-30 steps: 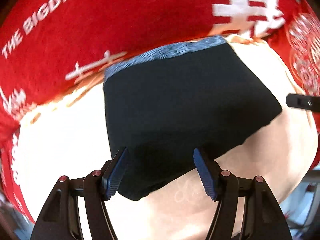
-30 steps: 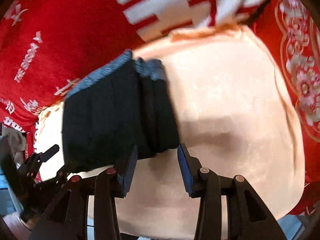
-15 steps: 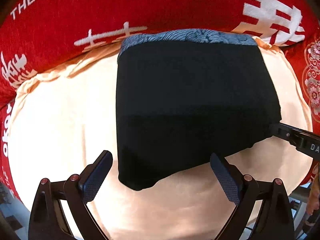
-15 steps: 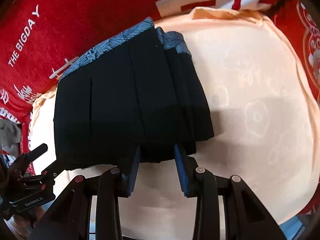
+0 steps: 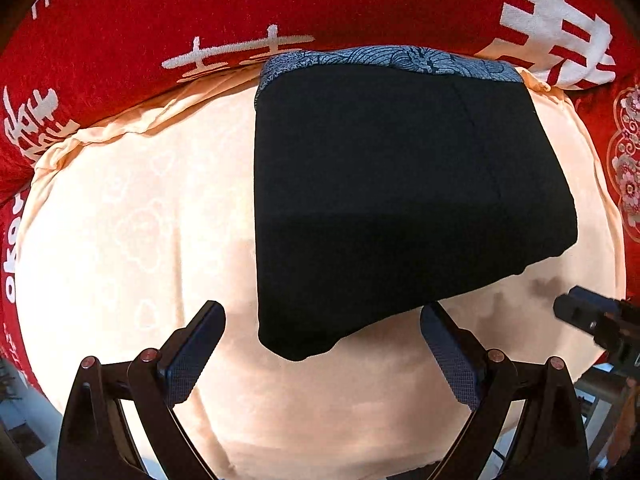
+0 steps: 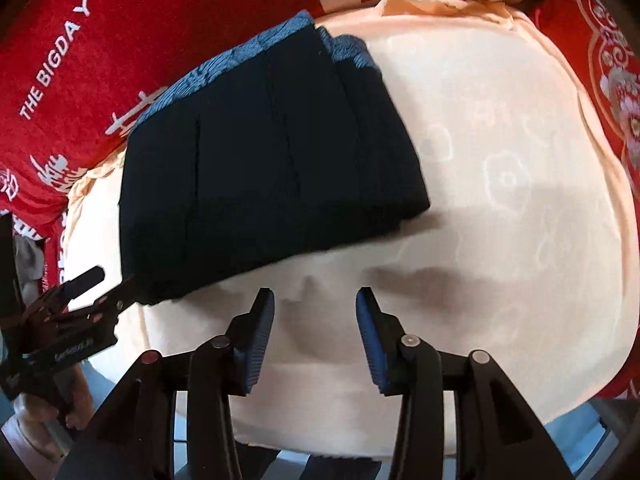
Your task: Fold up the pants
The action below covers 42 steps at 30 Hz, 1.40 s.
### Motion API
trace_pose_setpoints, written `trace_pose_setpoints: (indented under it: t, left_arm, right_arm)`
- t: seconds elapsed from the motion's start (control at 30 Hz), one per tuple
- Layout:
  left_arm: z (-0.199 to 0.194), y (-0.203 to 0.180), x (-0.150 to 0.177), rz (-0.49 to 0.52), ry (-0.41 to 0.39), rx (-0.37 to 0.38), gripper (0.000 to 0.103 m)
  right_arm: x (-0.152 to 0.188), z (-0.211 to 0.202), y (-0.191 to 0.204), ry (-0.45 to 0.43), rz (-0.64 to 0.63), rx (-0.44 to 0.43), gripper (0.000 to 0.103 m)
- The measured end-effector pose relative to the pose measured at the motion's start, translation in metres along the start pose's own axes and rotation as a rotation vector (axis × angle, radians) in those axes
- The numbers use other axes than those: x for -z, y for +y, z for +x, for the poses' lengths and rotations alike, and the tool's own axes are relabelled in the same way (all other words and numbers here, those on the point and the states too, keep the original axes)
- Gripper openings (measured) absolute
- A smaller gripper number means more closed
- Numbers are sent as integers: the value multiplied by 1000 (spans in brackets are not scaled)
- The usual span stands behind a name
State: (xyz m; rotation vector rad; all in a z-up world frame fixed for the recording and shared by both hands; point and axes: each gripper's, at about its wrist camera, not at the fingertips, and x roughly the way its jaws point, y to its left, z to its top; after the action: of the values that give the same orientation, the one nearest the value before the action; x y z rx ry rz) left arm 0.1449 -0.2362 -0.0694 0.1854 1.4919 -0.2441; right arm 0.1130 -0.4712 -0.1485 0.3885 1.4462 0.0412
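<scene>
The black pants lie folded into a compact stack on the peach cloth, with a blue patterned waistband at the far edge. In the right wrist view the pants show stacked layers. My left gripper is open and empty, just short of the stack's near edge. My right gripper is open and empty, over bare cloth in front of the stack's right corner. The left gripper also shows in the right wrist view, at the stack's left corner.
A red cloth with white lettering surrounds the peach cloth at the back and sides. The right gripper's fingertip shows at the right edge of the left wrist view. The table's front edge lies below both grippers.
Both grippers let go of the pants' near edge and drew back. The left jaws opened wide. The right jaws opened and now stand off the stack. The pants lie still.
</scene>
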Motion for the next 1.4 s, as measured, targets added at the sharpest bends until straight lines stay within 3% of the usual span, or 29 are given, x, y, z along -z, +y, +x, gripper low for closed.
trace_pose_setpoints:
  t: [0.57,0.77,0.97,1.17,1.4]
  left_arm:
    - [-5,24,-2,-23,3,59,102]
    - [-3,27,-3,-32,12,70,102]
    - [2,30,-10,-32,42,105,102]
    - [7,28,-18,-35,41,84,102]
    - [15,26,-27,-81,63,116,102]
  right_arm:
    - [11,-1,28,1,5,-38,75]
    - [7,-7,33,-55,-23,-59,88]
    - [-4,-18,18,-80,-33,-68,89]
    - [-13,-21,-14,-68,38,-76,89]
    - [-16,-17,-38,-45,90,-107,89]
